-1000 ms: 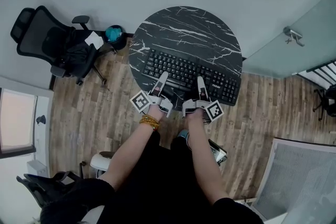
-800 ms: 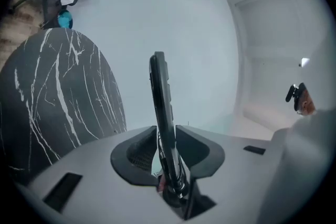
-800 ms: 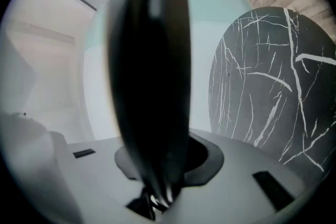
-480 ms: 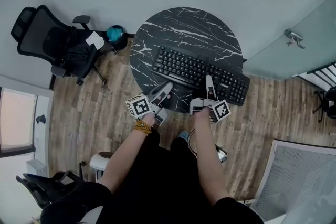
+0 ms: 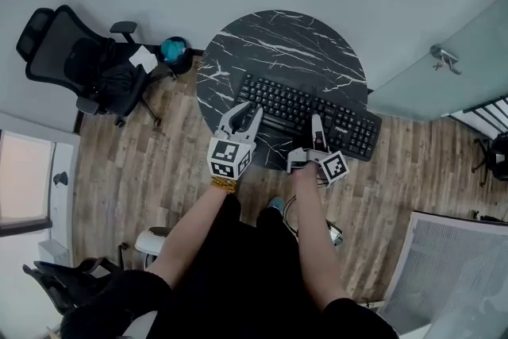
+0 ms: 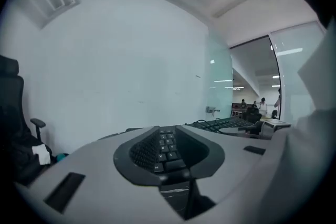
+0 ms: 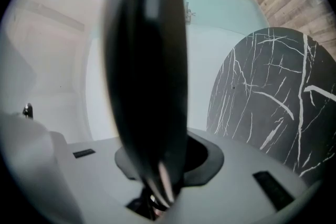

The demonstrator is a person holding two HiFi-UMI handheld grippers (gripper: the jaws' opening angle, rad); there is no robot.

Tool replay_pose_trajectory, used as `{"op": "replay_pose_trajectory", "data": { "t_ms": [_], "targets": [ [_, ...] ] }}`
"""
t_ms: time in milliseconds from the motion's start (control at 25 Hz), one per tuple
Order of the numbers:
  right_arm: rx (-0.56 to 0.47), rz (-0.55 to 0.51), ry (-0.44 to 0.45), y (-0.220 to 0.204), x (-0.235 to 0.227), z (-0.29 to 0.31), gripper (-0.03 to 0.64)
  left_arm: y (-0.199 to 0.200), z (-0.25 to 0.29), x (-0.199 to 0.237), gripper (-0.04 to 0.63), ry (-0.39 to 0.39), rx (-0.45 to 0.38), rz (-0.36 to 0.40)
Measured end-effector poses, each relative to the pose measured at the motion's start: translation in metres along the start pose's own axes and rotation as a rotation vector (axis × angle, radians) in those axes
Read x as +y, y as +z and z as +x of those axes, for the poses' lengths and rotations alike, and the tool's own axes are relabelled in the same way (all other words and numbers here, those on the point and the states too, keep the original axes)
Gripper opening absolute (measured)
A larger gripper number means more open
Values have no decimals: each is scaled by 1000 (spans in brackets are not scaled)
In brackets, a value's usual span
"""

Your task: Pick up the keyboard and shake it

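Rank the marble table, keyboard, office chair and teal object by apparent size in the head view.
1. marble table
2. office chair, though it stands on the floor, farther from the camera
3. keyboard
4. teal object

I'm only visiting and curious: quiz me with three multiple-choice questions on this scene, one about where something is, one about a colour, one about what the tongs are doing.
1. Where does the office chair stand?
A. left of the table
B. right of the table
C. on the table

2. What colour is the table top?
A. plain white
B. black with white veins
C. brown wood

3. Which pair clamps the keyboard?
A. left only
B. right only
C. neither

Answers:
1 A: the head view shows the chair by the wall at the left.
2 B: the marble pattern is plain.
3 B: the right tongs pinch the keyboard's near edge, while the left tongs stand open and press nothing.
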State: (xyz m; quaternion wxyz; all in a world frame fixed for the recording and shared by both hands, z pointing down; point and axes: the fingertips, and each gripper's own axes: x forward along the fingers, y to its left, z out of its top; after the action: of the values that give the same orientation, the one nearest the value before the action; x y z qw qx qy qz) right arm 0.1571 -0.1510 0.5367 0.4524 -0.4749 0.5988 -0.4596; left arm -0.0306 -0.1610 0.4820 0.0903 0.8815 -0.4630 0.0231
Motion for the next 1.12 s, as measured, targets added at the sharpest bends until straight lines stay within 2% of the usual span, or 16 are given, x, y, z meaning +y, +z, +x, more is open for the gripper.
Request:
{"op": "replay_pose_trajectory", "data": {
  "t_ms": [120,240,440,560,920,1120],
  "targets": [
    [-10,13,-3,-2,-3,-2,95,0,5,-7,100,29,7,77],
    [-13,28,-7,-6,-5,-6,95,-4,8,-15,95,24,22,122],
    [1,3,-25,-4,-8,-9,95,-7,11,-21,95,9,34,138],
    [17,-62,-37,1,-5,-7,95,-5,13,-22,95,2,29,137],
    [92,-506,-57,39,40,23,95,14,21,-27,95,-7,-20,146],
    [146,-841,-129,42,53,31,95,21,26,-29,95,-10,-37,145]
  ]
}}
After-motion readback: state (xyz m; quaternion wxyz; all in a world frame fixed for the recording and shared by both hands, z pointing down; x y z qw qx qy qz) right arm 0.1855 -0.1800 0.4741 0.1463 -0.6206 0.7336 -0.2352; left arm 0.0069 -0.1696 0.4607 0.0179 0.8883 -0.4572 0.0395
